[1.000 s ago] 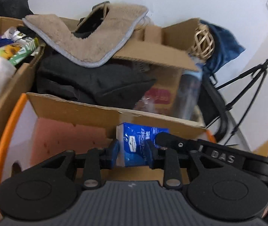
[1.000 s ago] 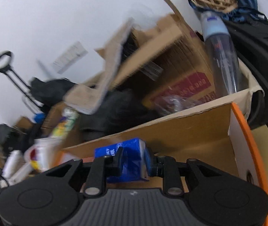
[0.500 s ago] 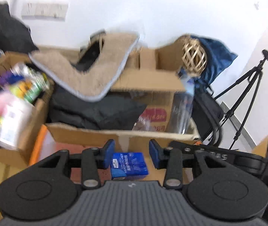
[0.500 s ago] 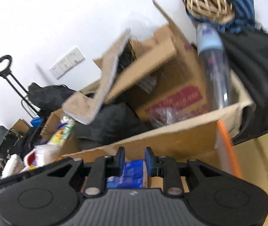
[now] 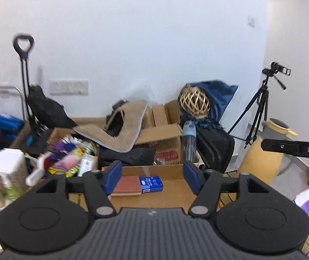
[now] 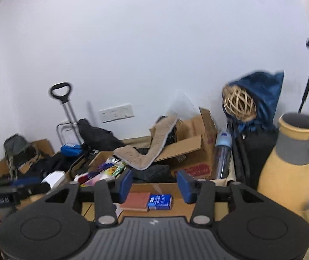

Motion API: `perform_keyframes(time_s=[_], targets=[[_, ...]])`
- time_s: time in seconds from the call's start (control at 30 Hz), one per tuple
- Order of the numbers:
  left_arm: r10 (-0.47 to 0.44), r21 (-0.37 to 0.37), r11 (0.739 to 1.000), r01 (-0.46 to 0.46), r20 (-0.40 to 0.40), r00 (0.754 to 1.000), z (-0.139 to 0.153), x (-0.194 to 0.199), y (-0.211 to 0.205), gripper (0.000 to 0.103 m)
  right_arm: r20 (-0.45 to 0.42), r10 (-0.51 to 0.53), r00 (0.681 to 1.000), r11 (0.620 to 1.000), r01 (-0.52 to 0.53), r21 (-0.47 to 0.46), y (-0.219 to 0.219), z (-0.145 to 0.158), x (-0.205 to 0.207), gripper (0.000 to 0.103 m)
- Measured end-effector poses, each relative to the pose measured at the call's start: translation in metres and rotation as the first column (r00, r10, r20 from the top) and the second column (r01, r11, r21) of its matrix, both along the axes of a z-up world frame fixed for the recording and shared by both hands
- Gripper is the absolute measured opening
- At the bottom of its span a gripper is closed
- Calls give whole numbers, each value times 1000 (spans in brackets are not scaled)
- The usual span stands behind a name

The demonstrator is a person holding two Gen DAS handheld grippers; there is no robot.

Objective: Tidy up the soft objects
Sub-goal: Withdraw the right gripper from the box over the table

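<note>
A blue tissue pack [image 5: 151, 184] lies flat in an open cardboard box [image 5: 167, 170], right beside a reddish-brown block [image 5: 126, 185]. My left gripper [image 5: 152, 176] hangs well above and back from the box. Its jaws are opening and nothing is between its blue pads [image 5: 114, 176]. In the right wrist view the same pack [image 6: 160, 201] and block [image 6: 136, 201] lie in the box [image 6: 161, 187]. My right gripper [image 6: 154, 184] is also raised, its jaws are opening and it holds nothing.
Behind the box stand more cartons with a beige mat [image 5: 119, 134] draped over them, dark cloth, a water bottle [image 5: 188, 140], a wicker ball [image 5: 194, 101], a black backpack and a carton of mixed packages [image 5: 72, 153]. A tripod [image 5: 260, 106] and a yellow jug [image 6: 289, 162] stand to the right.
Both grippers let go of the blue pack, widened their jaws, and rose and drew back from the box. The pack now rests inside the box beside the block.
</note>
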State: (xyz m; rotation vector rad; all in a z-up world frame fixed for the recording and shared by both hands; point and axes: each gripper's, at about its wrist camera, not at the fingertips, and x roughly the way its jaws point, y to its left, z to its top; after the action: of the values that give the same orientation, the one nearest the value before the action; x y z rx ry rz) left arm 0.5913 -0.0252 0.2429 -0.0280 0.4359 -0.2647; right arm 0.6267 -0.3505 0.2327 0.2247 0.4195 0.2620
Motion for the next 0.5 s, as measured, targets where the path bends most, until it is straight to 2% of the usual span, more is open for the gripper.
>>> perform_keyframes(time_s=[0.1,0.2,0.3,0.37,0.43,0.5], targets=[[24,24,999,-26,68,997,-8,-54,8,75,28,35,999,999,-34,-16,5,2,-50,48],[15,19,1000,-18,123,992,-37,-115,19,79,72,73,995,996,-69,-56,15,-16,-106,52],[7,-20,1000,-4,151,988,-82,-175,32,87,139,90,986,990,-74,-116,29,-51,-170,58],[-9,-21,1000,12,138,990,-120,-210,37,94,192,91,977,983,-57,-176,41,-81,-213,61],[-5,-14,1000,7,108,994,-158,-241,39,95,240,62,969,972,-3,-237,53,-108,-246,62],[40,21,999,-42,85,996,-186,-265,37,95,245,9,969,962,59,-268,63,-133,-273,63]])
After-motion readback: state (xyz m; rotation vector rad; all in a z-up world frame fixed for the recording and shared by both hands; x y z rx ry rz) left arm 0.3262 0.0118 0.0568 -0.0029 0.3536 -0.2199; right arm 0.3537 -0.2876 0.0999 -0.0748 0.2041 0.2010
